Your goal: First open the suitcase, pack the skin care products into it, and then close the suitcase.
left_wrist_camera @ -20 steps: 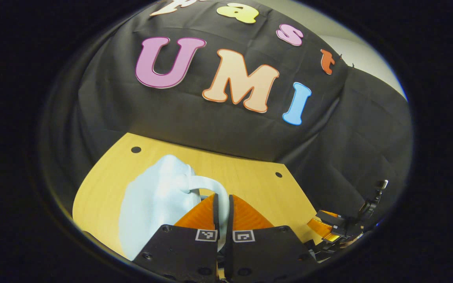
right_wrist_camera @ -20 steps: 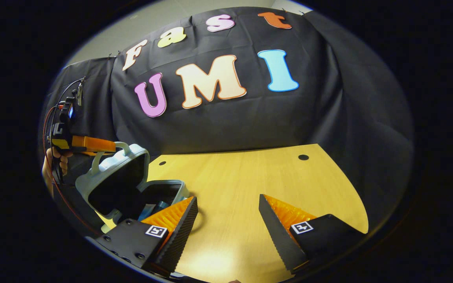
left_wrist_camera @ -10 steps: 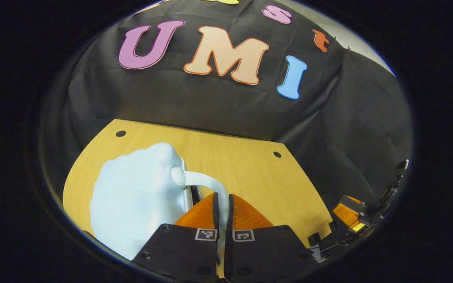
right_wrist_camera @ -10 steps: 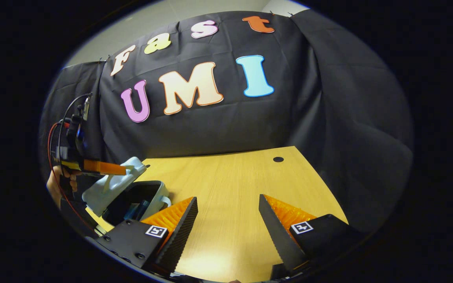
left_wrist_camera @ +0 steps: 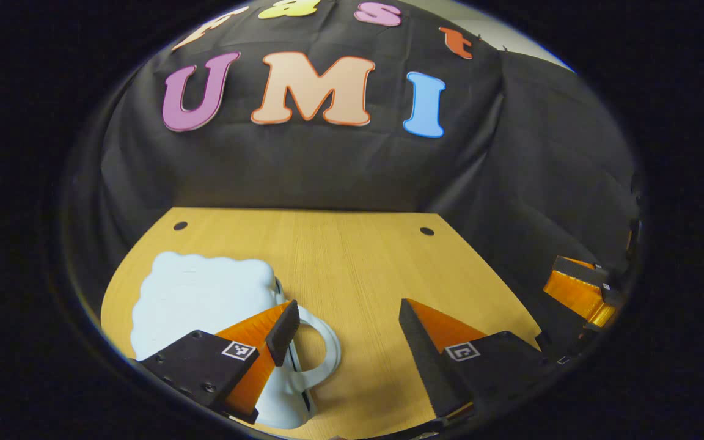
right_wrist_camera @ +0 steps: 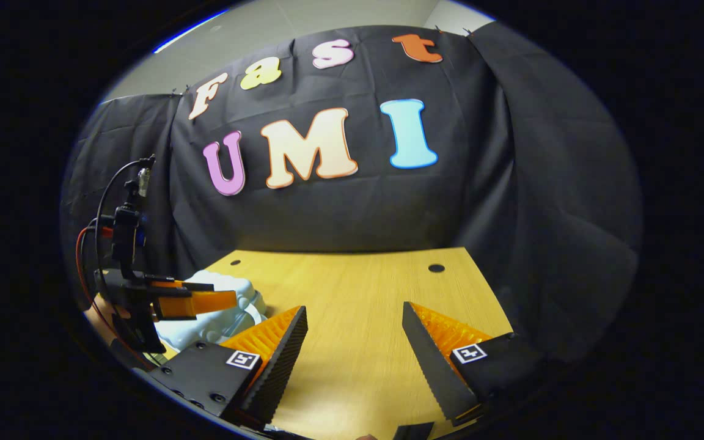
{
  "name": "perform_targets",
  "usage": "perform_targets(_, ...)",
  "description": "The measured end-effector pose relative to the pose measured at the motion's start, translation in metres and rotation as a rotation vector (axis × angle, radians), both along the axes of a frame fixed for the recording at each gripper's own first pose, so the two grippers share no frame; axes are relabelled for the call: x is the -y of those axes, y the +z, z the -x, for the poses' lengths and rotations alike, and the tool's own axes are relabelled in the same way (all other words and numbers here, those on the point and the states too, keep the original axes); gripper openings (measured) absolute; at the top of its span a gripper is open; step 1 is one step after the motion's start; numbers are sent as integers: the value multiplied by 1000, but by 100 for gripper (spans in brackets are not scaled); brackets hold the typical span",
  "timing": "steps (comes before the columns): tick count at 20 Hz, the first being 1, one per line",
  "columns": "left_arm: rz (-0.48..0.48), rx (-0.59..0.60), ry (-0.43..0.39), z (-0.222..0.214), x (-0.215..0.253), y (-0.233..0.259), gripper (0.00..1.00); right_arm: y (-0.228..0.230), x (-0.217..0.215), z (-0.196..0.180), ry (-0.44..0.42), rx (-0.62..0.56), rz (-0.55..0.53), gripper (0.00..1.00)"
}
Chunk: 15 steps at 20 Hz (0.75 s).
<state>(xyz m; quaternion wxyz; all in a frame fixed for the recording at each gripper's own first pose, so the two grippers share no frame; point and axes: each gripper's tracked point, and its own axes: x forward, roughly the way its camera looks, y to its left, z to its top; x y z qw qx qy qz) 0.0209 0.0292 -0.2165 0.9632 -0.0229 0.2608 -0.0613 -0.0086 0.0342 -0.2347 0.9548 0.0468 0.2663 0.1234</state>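
Your left gripper stood spread beside the pale blue, scallop-edged hard-shell suitcase; right gripper spread too. It looked light, rigid, slick: best grabbed by its looped handle.

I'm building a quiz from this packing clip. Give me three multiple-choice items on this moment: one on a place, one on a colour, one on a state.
1. Where does the small shell-shaped plastic suitcase lie on the light wooden table, in the left gripper view?
A. left part
B. far right edge
C. off the table

2. What colour is the suitcase?
A. red
B. pale blue
C. black

3. How is the left hand-held gripper?
A. shut on the handle
B. open
C. shut on nothing

Answers:
1 A, the case lies left of the table's middle.
2 B, its lid is pale blue in both views.
3 B, its fingers stand wide apart, with the suitcase's loop handle beside the left one, ungripped.
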Motion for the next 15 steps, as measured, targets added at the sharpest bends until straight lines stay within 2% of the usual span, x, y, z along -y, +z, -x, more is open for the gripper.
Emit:
perform_targets(8, -73, 275, 81, -4, -25, 85, 95, 110, -36, -41, -82, 349, -21, 98)
perform_targets(10, -65, 292, 77, -5, -30, 95, 95, 123, -46, -44, -89, 385, -20, 97)
perform_targets(11, -61, 298, 77, -6, -35, 100, 95, 127, -51, -45, -90, 394, -19, 94)
perform_targets(12, -57, 309, 78, -6, -39, 107, 95, 130, -54, -44, -92, 402, -19, 97)
perform_targets(15, -63, 334, 81, -6, -51, 118, 95, 137, -64, -41, -98, 424, -11, 97)
